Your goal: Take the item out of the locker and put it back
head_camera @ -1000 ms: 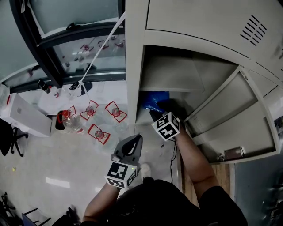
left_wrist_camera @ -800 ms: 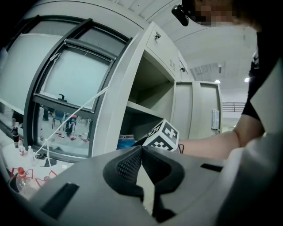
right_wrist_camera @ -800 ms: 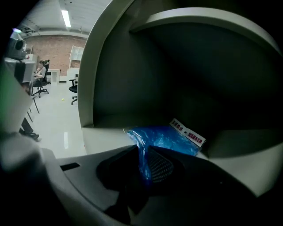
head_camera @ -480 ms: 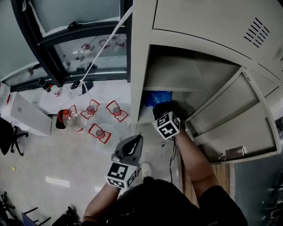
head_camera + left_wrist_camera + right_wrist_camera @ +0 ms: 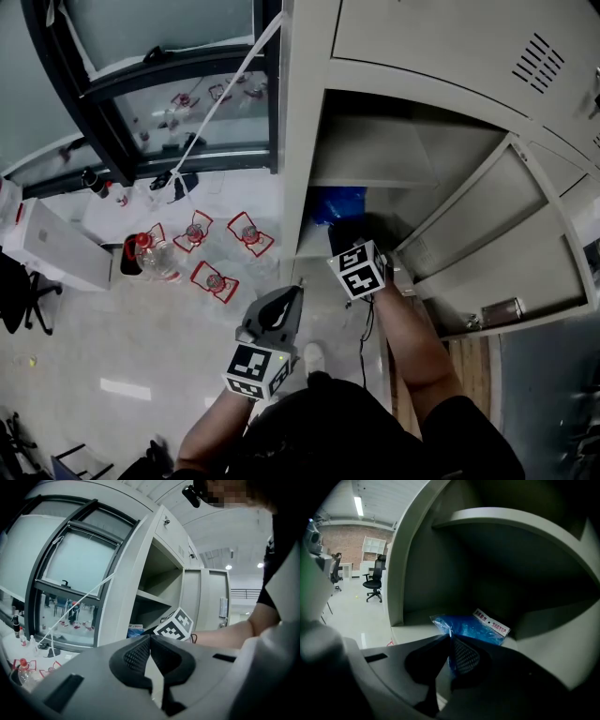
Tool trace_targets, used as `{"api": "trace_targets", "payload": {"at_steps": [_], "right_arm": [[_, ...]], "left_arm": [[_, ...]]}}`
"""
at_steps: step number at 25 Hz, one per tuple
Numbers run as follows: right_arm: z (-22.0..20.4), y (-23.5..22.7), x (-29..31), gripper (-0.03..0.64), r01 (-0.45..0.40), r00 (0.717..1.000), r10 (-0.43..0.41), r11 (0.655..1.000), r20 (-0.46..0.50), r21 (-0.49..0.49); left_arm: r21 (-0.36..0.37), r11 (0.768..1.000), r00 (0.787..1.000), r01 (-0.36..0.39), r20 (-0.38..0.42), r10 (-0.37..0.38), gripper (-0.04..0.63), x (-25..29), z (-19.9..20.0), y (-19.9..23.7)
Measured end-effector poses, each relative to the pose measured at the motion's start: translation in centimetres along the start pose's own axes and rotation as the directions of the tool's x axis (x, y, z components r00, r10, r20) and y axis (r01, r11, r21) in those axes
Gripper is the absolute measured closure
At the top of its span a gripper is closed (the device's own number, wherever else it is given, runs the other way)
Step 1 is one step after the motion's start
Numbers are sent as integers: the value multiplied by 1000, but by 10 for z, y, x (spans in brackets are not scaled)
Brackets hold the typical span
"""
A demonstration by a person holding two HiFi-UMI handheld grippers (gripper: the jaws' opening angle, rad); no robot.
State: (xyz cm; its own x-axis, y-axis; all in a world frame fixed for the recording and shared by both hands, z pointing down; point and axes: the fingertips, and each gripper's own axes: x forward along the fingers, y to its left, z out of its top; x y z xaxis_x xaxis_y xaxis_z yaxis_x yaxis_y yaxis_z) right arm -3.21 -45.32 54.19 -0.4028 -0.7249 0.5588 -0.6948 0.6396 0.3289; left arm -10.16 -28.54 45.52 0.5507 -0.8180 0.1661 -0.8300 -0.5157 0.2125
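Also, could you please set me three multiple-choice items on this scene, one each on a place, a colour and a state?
1. Where does the plastic bag lie? A) inside the open locker B) on the floor C) on the window sill
2. What colour is the plastic bag? A) red B) blue C) yellow
3. How are the left tongs? A) wide open B) gripping a bottle C) shut, empty
Answers: 1 A, it rests below the locker's shelf; 2 B, blue film, white label; 3 C, closed tip to tip, nothing between.

Person in black
Short-sleeved black top [image 5: 328,431]; grey left gripper [image 5: 150,639] and right gripper [image 5: 451,641], each with a black-and-white marker cube [image 5: 358,270].
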Motion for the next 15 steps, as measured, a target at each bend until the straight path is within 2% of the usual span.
{"api": "trace_targets", "payload": {"at_steps": [9,15], "right_arm": [[8,15,-39,601,22,997,-31,991,72,131],[11,31,-79,601,37,992,-67,966,111,256]], "left_arm": [[14,999,999,37,-8,-36,591,-28,-2,-8],[27,997,997,73,-10,-72,591,-55,-3,-17]]}}
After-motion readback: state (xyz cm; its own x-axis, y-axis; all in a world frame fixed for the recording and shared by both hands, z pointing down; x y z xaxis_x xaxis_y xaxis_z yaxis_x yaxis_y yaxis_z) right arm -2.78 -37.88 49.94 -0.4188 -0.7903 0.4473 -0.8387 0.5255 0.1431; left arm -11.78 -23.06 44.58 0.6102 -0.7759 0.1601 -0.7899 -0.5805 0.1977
